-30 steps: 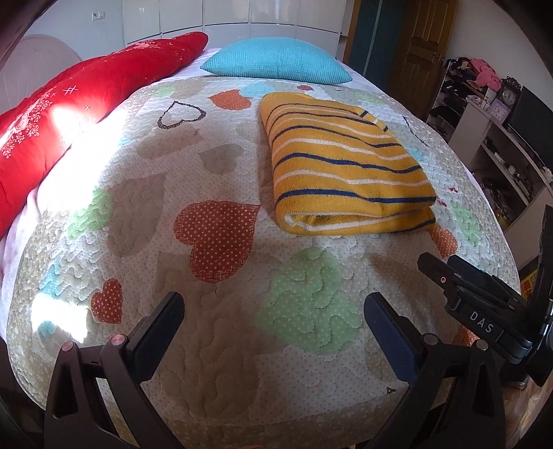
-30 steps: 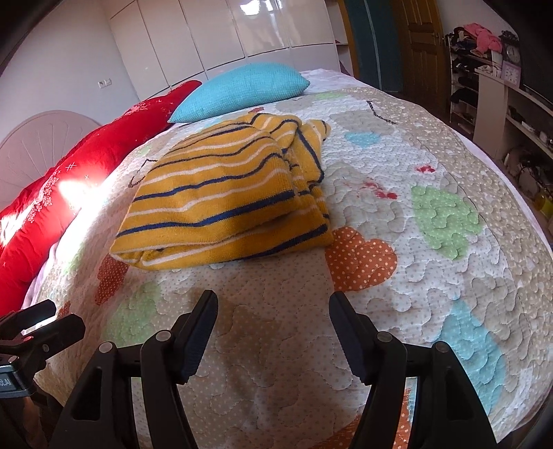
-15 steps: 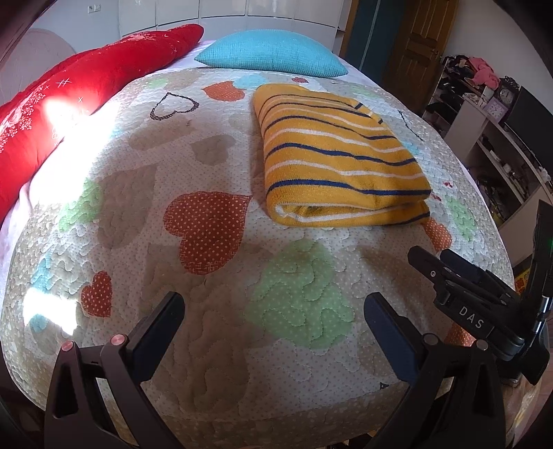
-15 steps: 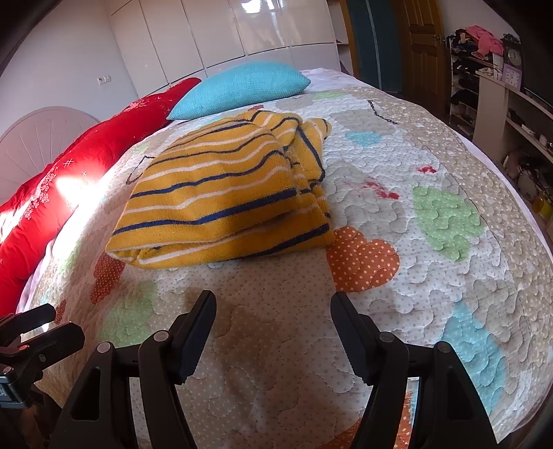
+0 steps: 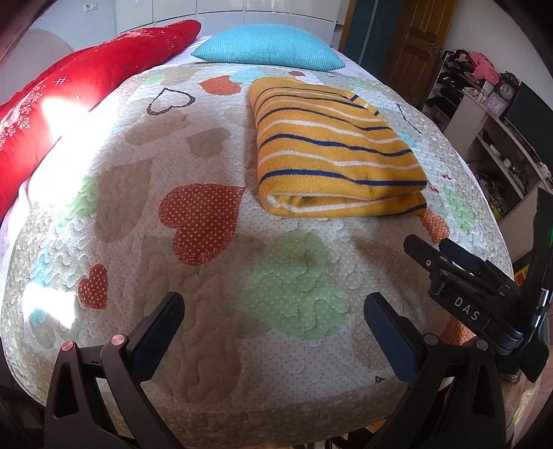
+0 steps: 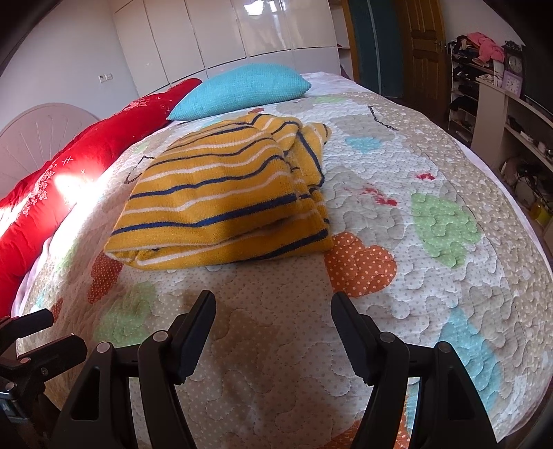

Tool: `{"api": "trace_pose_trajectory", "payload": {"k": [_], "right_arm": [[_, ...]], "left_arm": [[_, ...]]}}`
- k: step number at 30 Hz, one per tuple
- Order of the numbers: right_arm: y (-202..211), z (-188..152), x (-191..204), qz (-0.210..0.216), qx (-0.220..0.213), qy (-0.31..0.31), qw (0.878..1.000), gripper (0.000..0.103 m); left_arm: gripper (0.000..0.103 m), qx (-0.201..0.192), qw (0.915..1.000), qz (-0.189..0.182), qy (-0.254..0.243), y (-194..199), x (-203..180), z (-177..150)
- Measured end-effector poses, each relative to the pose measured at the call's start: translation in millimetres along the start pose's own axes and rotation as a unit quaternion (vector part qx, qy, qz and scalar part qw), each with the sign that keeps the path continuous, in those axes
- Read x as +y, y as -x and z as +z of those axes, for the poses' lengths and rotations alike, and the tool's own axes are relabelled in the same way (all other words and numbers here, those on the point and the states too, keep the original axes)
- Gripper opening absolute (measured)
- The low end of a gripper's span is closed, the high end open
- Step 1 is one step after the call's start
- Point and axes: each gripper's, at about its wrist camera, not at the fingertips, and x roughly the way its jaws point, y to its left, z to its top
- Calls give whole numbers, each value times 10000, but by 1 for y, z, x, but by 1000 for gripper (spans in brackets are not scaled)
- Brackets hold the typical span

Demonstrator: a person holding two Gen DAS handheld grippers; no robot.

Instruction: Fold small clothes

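A yellow knit garment with blue and white stripes (image 5: 331,152) lies folded into a thick rectangle on the heart-patterned quilt (image 5: 207,311); it also shows in the right wrist view (image 6: 224,197). My left gripper (image 5: 273,328) is open and empty, above the quilt near the bed's front edge, well short of the garment. My right gripper (image 6: 273,331) is open and empty, just in front of the garment's folded edge; it also shows at the right of the left wrist view (image 5: 446,255). Neither touches the garment.
A long red pillow (image 5: 69,93) lies along the left side. A turquoise pillow (image 5: 269,48) lies at the head of the bed. Shelves with clutter (image 5: 497,114) and a wooden door (image 5: 414,38) stand to the right. White wardrobes (image 6: 224,31) line the back wall.
Both grippers have drawn back slightly from the garment toward the bed's front edge and stayed open. The folded garment has not moved.
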Motion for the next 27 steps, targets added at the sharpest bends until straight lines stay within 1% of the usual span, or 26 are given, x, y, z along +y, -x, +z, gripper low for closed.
{"api": "trace_pose_trajectory", "payload": {"k": [7, 14, 21, 27], "right_arm": [[-5, -2, 2, -24, 74, 29, 10000, 74], [-8, -4, 5, -66, 124, 75, 9999, 75], [-11, -5, 10, -130, 127, 203, 9996, 77], [-12, -6, 13, -148, 134, 265, 9994, 78]], "left_arm": [[103, -11, 9999, 138, 61, -7, 8, -1], [103, -41, 9997, 197, 132, -13, 14, -2], [103, -96, 9996, 206, 173, -15, 19, -3], [103, -54, 9995, 214, 223, -19, 24, -4]]}}
